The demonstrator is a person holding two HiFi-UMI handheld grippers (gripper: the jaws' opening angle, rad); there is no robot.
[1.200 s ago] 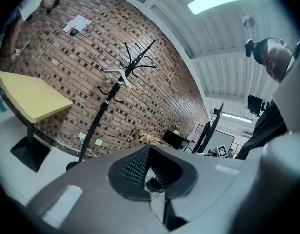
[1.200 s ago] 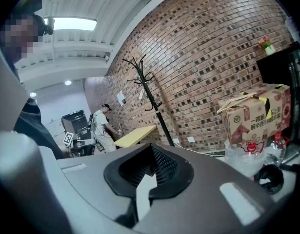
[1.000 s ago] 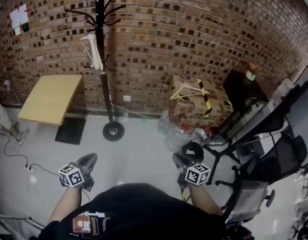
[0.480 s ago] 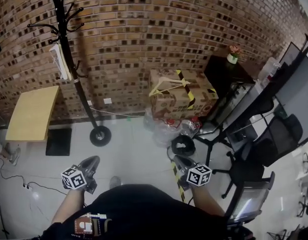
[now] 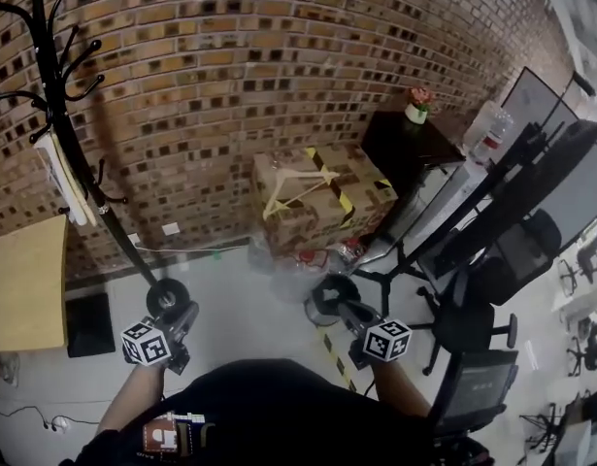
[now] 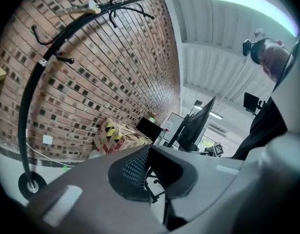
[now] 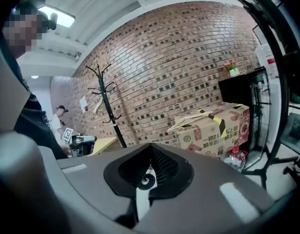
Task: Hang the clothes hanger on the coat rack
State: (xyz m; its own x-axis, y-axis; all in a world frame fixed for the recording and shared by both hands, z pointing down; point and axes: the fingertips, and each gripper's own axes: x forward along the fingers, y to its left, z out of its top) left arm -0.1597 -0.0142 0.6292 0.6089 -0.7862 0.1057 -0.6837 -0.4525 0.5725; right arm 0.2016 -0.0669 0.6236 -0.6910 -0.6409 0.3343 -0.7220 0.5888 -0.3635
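Note:
A cream clothes hanger (image 5: 291, 188) lies on top of a taped cardboard box (image 5: 351, 202) by the brick wall; it also shows in the right gripper view (image 7: 192, 118). The black coat rack (image 5: 92, 187) stands at the left, its round base (image 5: 168, 295) on the floor, with a white hanger (image 5: 63, 177) hung on one hook. My left gripper (image 5: 184, 315) is low by my body, just in front of the rack's base, shut and empty (image 6: 146, 172). My right gripper (image 5: 342, 310) is also low, well short of the box, shut with nothing in it (image 7: 150, 172).
A black cabinet (image 5: 410, 144) with a potted plant (image 5: 417, 105) stands right of the box. Office chairs (image 5: 473, 318) and a desk with monitors fill the right side. A wooden table (image 5: 26, 280) is at the left. Plastic bottles (image 5: 322, 258) and a black round object (image 5: 329, 292) lie below the box.
The head view has swung right: the coat rack slid to the left edge and the box with the hanger came toward the middle. Both grippers stayed shut, low by my body.

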